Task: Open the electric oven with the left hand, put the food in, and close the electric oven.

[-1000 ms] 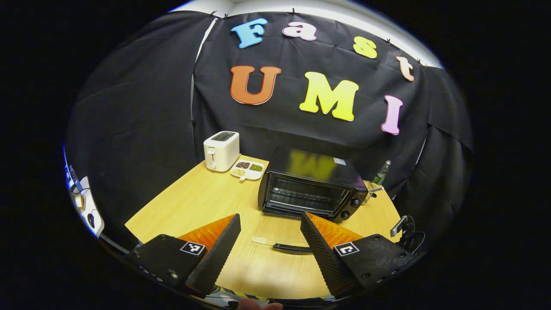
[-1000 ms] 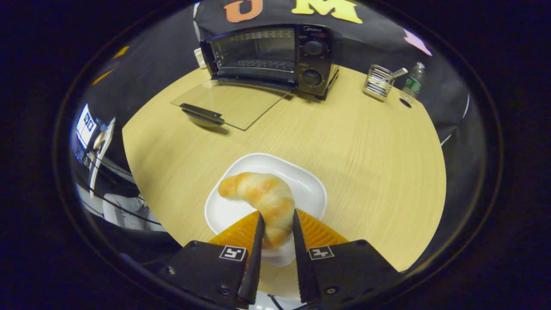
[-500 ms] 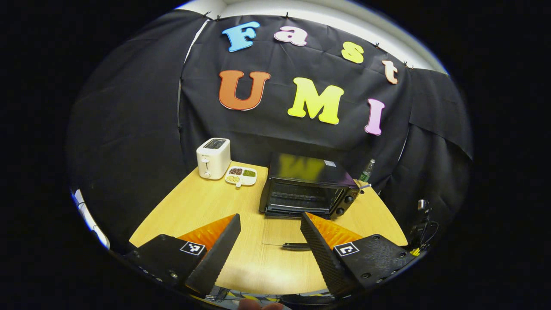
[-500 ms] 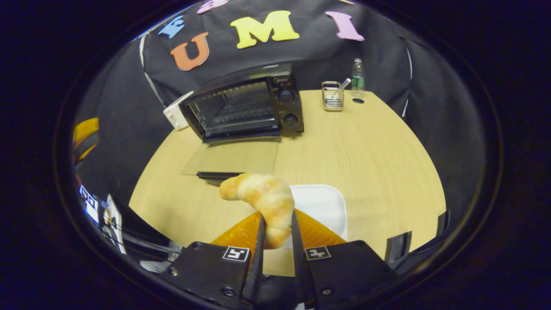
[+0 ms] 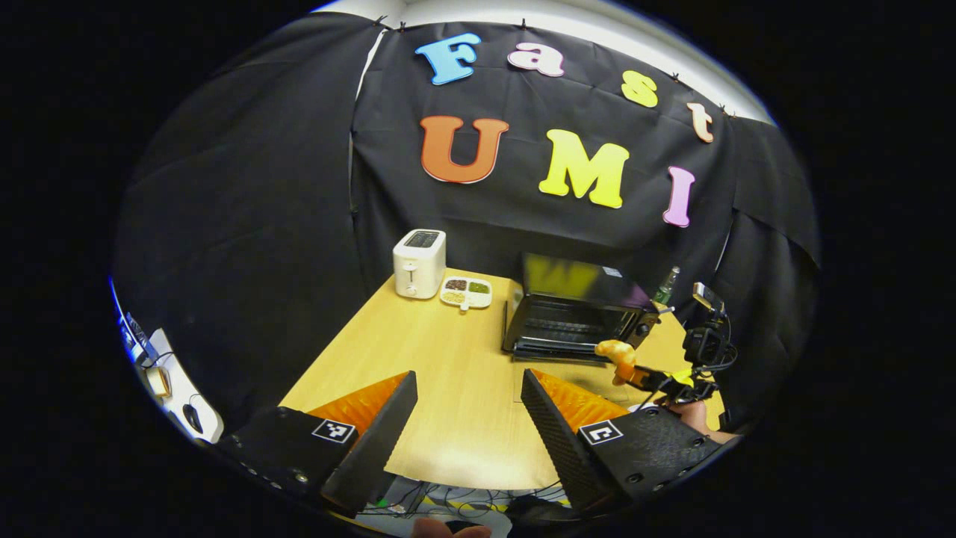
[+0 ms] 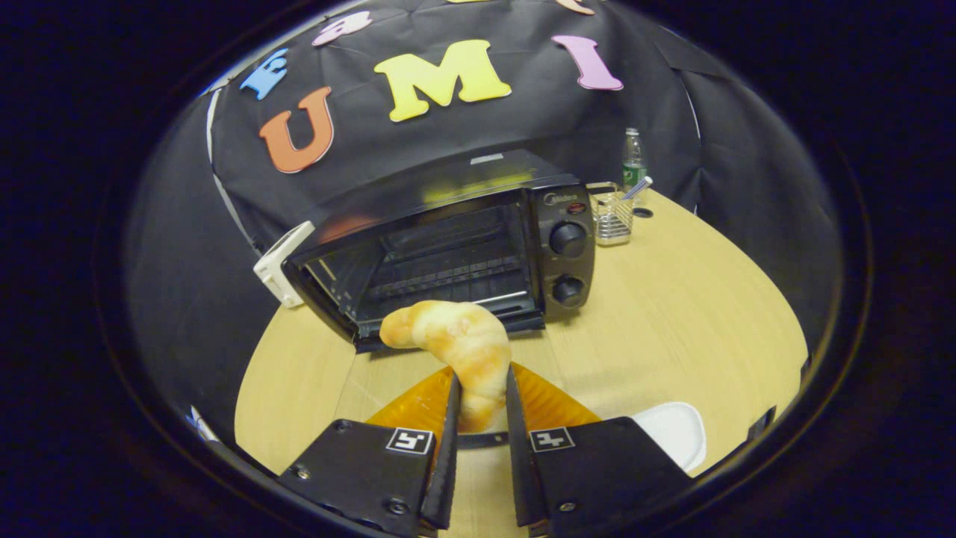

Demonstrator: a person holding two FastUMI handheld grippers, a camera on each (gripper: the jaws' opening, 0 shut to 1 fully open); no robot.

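Observation:
The black electric oven stands on the wooden table with its glass door folded down flat in front of it, the wire rack showing inside. My right gripper is shut on a golden croissant, held in the air just before the oven's mouth. In the left gripper view the oven sits farther off, and the croissant hangs at its front right in the other gripper. My left gripper stands open over the table's near edge, holding nothing.
A white plate lies at the table's near right. A wire utensil holder and a bottle stand right of the oven. A white toaster and a divided snack tray sit to its left.
My right gripper lifted the croissant off the white plate and carried it up to the oven's open front. My left gripper drew back from the oven, staying open.

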